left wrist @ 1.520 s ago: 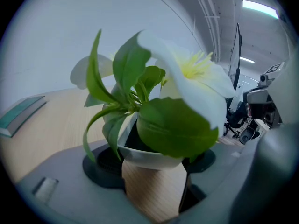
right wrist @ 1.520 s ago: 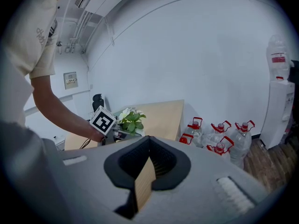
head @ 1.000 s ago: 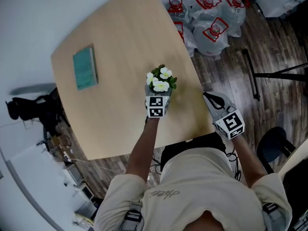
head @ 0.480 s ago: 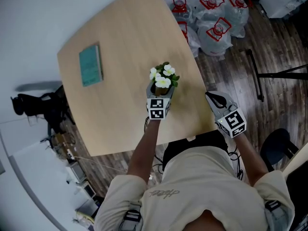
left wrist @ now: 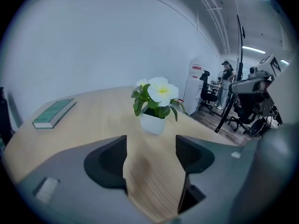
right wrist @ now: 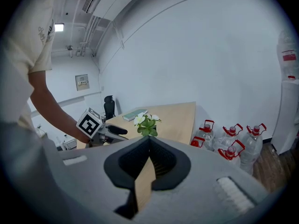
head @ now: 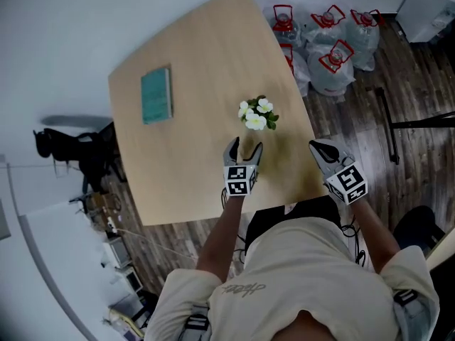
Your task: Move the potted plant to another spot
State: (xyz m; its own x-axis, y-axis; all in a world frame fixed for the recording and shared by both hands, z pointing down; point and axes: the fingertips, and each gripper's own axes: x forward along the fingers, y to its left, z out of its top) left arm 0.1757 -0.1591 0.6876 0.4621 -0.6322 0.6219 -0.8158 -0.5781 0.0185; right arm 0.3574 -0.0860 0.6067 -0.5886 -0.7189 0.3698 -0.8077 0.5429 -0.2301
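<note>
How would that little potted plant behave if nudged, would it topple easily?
The potted plant probably tips fairly easily: its leaves and flowers spread wider than the small white pot. Pushed low, it would likely slide on the smooth wooden table. The petals look soft and crushable; the pot looks stiff.

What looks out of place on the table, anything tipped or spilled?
Nothing stands out. The potted plant stands upright on the table, no soil spilled around it; the teal book lies flat, apart from it.
</note>
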